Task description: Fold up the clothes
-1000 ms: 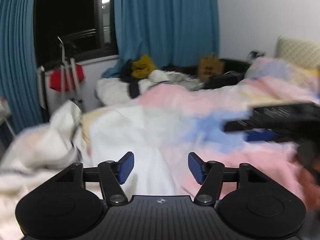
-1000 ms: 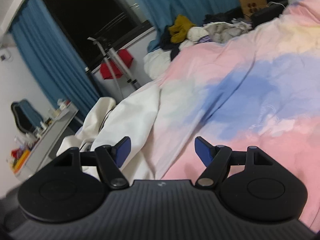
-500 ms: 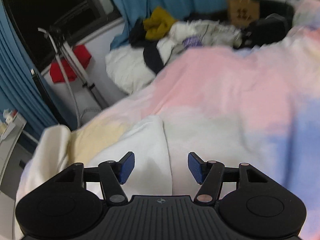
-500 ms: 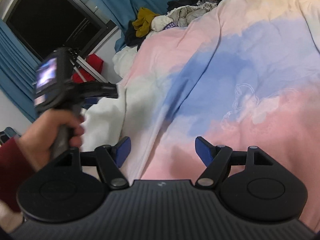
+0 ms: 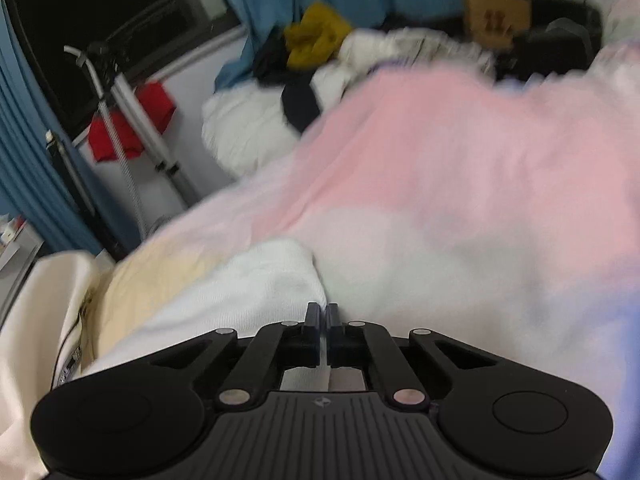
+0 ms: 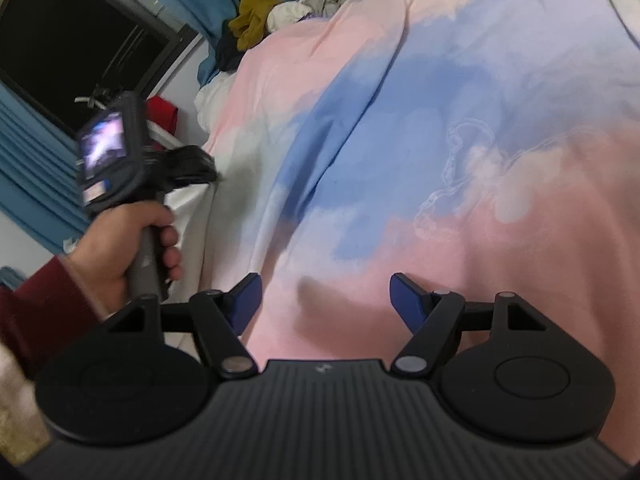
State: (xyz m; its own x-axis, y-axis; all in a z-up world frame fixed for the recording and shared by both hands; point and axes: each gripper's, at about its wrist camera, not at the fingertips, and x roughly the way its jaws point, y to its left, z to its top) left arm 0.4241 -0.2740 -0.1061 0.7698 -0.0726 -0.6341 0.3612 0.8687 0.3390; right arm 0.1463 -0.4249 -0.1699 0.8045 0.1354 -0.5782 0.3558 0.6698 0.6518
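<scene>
A white garment [image 5: 224, 296] lies on the near left of a bed covered by a pink, blue and cream duvet [image 5: 460, 184]. My left gripper [image 5: 322, 312] is shut, its jaws pinched at the garment's right edge. In the right wrist view the left gripper [image 6: 196, 164] shows as a hand-held unit over the same white garment [image 6: 188, 216]. My right gripper [image 6: 324, 294] is open and empty, low over the pink part of the duvet [image 6: 460, 160].
A pile of clothes with a mustard piece [image 5: 316, 36] and a white pillow [image 5: 248, 128] lie at the bed's far end. A tripod with a red cloth [image 5: 128, 120] stands by the dark window. Blue curtains [image 5: 32, 168] hang left. A brown bag [image 5: 496, 16] sits at the back.
My left gripper has dropped toward the white garment and closed on its edge. My right gripper has tilted down over the duvet and stayed open.
</scene>
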